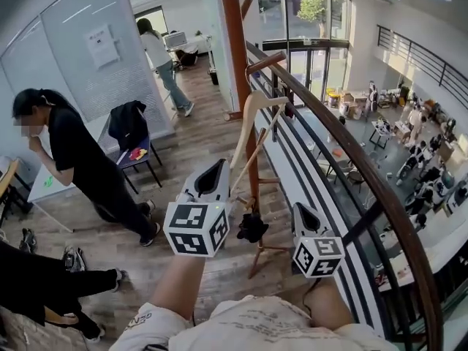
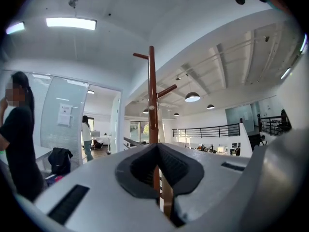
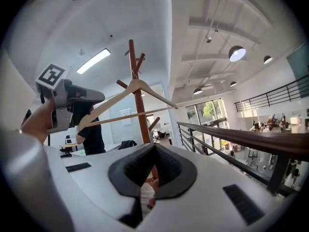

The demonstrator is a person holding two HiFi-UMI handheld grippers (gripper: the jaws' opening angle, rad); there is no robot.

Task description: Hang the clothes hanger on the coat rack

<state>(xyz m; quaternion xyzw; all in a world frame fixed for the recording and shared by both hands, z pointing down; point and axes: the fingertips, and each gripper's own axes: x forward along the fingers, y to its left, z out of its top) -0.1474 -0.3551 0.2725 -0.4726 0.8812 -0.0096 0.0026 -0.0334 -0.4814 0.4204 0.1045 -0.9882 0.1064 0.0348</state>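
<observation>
Hanger (image 1: 247,126) clamped at one arm end in my left gripper (image 1: 221,168), raised beside the coat rack (image 1: 232,35) pole, not yet on any peg (image 1: 267,61); right gripper (image 1: 303,214) low, jaws together on nothing; my judgement for this step: raise it above an upturned peg, keep it level, lower on, unclamp only once the peg bears it.
</observation>
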